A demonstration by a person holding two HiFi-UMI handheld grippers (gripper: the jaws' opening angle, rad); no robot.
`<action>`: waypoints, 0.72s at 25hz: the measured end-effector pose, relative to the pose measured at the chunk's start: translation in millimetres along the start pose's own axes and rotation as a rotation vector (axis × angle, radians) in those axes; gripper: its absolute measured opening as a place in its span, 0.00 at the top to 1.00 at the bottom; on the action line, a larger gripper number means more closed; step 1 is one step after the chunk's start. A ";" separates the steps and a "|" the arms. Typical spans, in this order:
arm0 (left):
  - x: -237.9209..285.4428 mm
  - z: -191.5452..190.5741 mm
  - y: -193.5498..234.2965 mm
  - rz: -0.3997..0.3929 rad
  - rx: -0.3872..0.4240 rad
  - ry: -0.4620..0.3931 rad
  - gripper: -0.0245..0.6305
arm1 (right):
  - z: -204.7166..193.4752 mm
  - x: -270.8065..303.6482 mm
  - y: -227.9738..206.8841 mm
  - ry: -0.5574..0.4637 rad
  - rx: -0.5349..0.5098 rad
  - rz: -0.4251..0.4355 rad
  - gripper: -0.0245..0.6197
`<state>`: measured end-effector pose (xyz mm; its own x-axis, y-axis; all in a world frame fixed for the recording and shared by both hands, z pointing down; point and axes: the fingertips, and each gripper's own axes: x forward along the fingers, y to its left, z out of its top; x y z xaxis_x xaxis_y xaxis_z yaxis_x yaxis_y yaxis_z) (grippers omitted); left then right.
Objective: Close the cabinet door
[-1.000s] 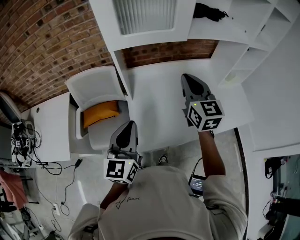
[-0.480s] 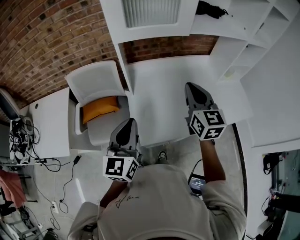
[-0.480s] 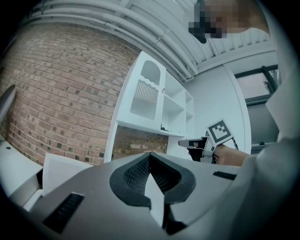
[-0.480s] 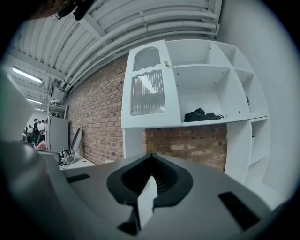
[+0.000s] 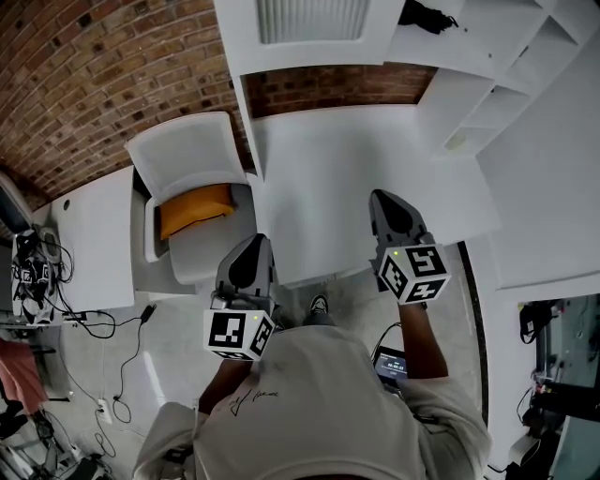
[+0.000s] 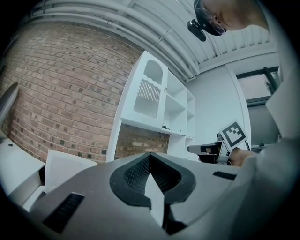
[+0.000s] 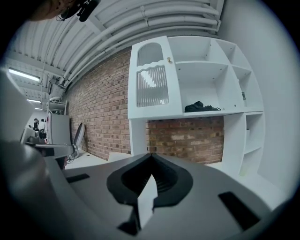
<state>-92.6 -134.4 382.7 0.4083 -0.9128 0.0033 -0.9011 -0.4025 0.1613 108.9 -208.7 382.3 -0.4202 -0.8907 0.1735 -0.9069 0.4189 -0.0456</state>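
One white chair [image 5: 187, 159] with one orange cushion [image 5: 194, 210] stands beside the white table [image 5: 347, 159] before a brick wall [image 5: 84, 84]. A black bundle [image 5: 429, 17] lies on an open shelf, and only bare tabletop lies between the person and the white cabinet. The single ribbed-panel cabinet door [image 7: 151, 79] sits flush over the cabinet's upper-left compartment, well apart from both tools. The left hand-held gripper [image 5: 253, 246] and the right hand-held gripper [image 5: 384, 199] are held side by side, pointing roughly level toward the cabinet, each clenched on nothing.
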 end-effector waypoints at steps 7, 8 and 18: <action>-0.1 0.6 5.9 0.001 -0.001 0.002 0.94 | -14.4 -10.1 6.6 0.038 0.023 0.004 0.93; 0.1 0.2 6.5 0.000 -0.001 0.004 0.94 | -17.1 -11.2 8.1 0.045 0.024 0.006 0.93; 1.0 -2.9 9.4 0.003 -0.006 0.017 0.94 | -36.5 -32.7 25.5 0.083 0.067 0.034 0.93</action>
<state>-100.3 -138.8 387.1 0.4084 -0.9126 0.0205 -0.9012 -0.3996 0.1675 100.7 -162.4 411.4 -0.4489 -0.8573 0.2519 -0.8935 0.4333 -0.1177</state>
